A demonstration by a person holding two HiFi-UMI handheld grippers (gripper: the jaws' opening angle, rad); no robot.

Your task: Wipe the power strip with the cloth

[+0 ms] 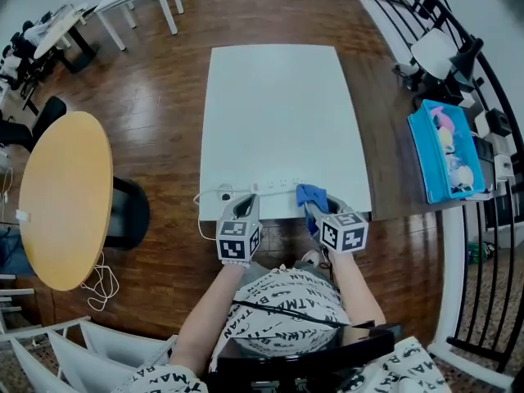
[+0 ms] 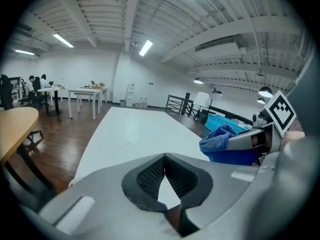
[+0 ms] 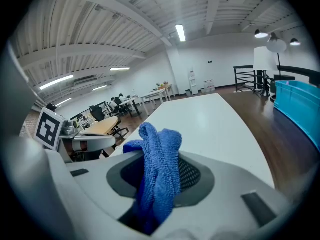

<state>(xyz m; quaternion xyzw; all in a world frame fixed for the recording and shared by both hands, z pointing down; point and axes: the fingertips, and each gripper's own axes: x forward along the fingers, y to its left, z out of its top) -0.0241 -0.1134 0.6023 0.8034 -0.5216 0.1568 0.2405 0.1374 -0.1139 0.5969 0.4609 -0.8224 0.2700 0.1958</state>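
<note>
left gripper (image 2: pixel 164 157): jaws together, empty
right gripper (image 3: pixel 161 176): clamped on cloth (image 3: pixel 160 146)
wipe: should drag cloth flat along power strip (image 1: pixel 277 185), steadying its end

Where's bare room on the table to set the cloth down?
The white table is bare from the power strip to its far edge. Crowded: the near edge, with strip, cable, cloth, left claw and right claw.

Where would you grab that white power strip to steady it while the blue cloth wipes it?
Probably its left end, pinched across the narrow width from the near table edge. The power strip lies flat, lengthwise along that edge. The left gripper, shut and empty, sits nearest; the right gripper holds the cloth at the other end.
</note>
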